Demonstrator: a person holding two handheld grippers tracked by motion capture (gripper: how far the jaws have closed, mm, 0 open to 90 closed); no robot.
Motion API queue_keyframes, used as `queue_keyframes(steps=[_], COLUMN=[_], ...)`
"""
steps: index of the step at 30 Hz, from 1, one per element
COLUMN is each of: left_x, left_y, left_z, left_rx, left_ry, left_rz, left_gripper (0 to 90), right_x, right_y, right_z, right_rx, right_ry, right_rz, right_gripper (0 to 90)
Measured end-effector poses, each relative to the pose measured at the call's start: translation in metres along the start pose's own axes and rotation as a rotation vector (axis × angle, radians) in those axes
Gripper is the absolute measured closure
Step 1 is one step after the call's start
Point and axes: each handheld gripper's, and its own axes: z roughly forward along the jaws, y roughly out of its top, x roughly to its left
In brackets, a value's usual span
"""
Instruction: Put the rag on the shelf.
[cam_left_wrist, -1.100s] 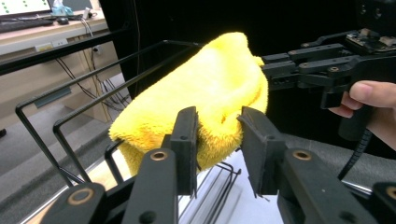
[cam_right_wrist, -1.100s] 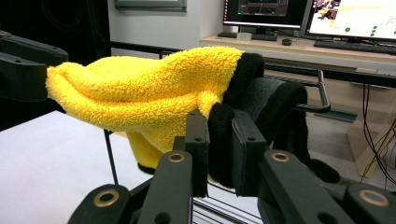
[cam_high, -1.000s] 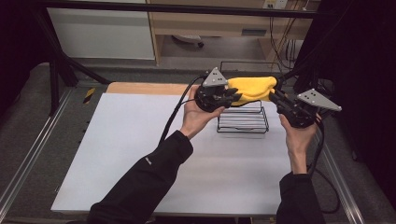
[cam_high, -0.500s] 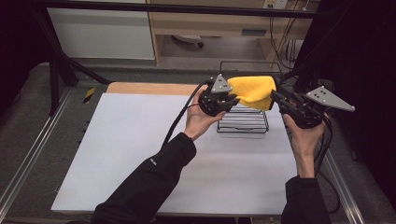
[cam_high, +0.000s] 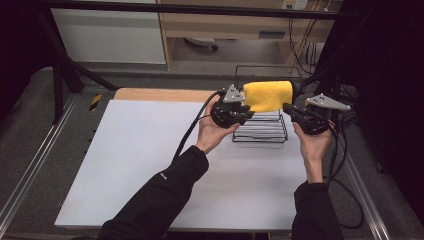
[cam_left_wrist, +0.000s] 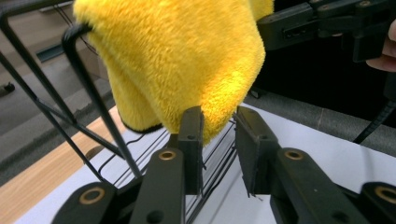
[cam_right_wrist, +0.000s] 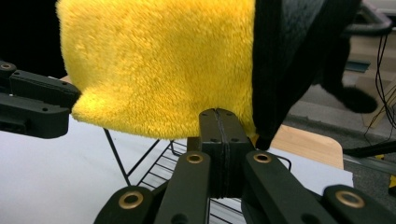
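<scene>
The yellow cloth (cam_high: 267, 95) hangs over the top bar of a black wire rack (cam_high: 261, 131) at the far right of the white counter (cam_high: 150, 165), draped over the bar rather than lying inside the rack. How far it hangs down the far side is hidden. In the left gripper view the cloth (cam_left_wrist: 177, 60) is cut off at the upper edge, and the bar it hangs on shows only where it bends out at the left. In the right gripper view the cloth (cam_right_wrist: 159, 65) is partly covered at the right by a dark fuzzy strip whose nature is hard to make out.

The left tool (cam_high: 248, 113) sits just left of the cloth. Its jaws stand a narrow gap apart and have just been opening; in its own view (cam_left_wrist: 218, 135) the lower fold of the cloth dips toward the gap and seems to brush the left jaw's tip, but the pads do not press on it. The right tool (cam_high: 287, 107) is just right of the cloth. Its jaws have just closed flat together (cam_right_wrist: 218, 122) beneath the cloth's lower edge, with nothing seen between them.

The rack's wire floor appears bare where it shows.
</scene>
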Motion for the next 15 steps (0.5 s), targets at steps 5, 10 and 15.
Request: queue_keyframes(steps=[5,10,15], left_x=[0.005,0.003,0.0], left_y=[-0.001,-0.003,-0.007], left_z=[0.004,-0.005,-0.023], left_rx=[-0.006,-0.009,-0.007], left_ry=[0.005,-0.013,-0.011], left_rz=[-0.038,-0.034,-0.029], left_gripper=[74.2,68.5,54.7], right_x=[-0.002,0.003,0.012], right_y=[-0.001,0.0,0.004], right_z=[0.006,-0.004,-0.022], right_rx=[-0.007,-0.042,-0.058], right_ry=[0.002,0.045,0.104], right_rz=[0.008,0.006,0.001], right_gripper=[87.2,78.7,65.6])
